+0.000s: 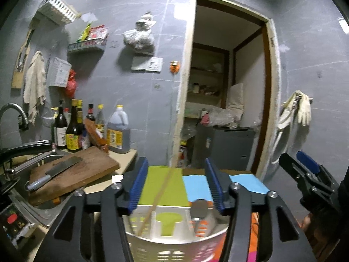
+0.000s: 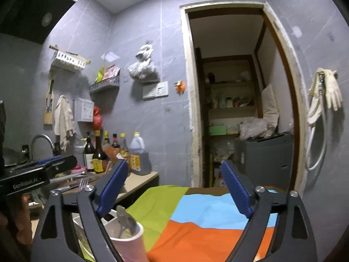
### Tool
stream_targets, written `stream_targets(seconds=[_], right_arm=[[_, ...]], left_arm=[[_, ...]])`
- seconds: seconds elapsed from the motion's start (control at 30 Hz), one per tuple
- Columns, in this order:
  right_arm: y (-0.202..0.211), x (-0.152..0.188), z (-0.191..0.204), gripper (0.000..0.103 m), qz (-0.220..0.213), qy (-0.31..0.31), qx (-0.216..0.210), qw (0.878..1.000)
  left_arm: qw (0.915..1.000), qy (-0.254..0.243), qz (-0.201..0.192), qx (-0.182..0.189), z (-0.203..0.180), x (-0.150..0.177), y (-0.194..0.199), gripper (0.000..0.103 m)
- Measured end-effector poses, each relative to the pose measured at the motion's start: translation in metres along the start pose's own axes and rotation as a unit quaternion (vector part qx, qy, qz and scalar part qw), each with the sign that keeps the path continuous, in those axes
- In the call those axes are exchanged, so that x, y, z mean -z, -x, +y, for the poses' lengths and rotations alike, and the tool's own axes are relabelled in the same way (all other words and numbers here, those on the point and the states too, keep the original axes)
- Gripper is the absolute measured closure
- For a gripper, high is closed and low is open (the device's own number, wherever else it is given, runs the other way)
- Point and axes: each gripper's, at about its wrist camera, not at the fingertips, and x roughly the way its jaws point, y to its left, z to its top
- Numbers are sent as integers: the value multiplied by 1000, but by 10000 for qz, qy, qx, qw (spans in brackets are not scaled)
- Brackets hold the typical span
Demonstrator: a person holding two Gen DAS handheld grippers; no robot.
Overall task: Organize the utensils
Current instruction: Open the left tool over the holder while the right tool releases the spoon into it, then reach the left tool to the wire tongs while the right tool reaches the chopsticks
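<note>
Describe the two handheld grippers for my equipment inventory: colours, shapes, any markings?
Both match: the left gripper and right gripper have black angular linkage frames with triangular cut-outs and silver round screw heads. Their fingers carry ribbed blue pads. White lettering, roughly "GenRobot.AI", marks the left gripper's black body in the right wrist view.

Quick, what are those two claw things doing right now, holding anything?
Left gripper: jaws open, holding nothing, above the white utensil basket.
Right gripper: jaws wide open, holding nothing, above the colourful cloth.
</note>
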Motion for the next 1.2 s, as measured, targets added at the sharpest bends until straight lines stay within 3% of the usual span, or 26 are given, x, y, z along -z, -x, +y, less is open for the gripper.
stream_targets(seconds=[0.17, 0.23, 0.33, 0.63, 0.8, 1.0, 1.2], right_arm=[[30, -9, -28, 1, -101, 42, 261, 9996], [39, -10, -38, 0, -100, 75, 359, 9993], [53, -10, -51, 0, -53, 179, 491, 9986], [78, 8, -95, 0, 291, 250, 852, 9956], [78, 27, -119, 0, 737, 133, 1040, 9918], [71, 49, -137, 0, 1281, 48, 1095, 9857], [58, 67, -148, 0, 1871, -26, 1045, 9768]], left_arm=[[9995, -145, 5, 264, -32, 1, 3, 37], [9991, -203, 22, 371, -46, 3, 2, 29], [9983, -313, 74, 482, -65, 8, -1, 24], [9927, -641, 621, 815, -112, 36, -22, 23], [9869, -825, 1022, 935, -131, 56, -38, 23], [9757, -916, 1677, 1071, -143, 84, -61, 23], [9589, -960, 2404, 1161, -151, 107, -86, 23]])
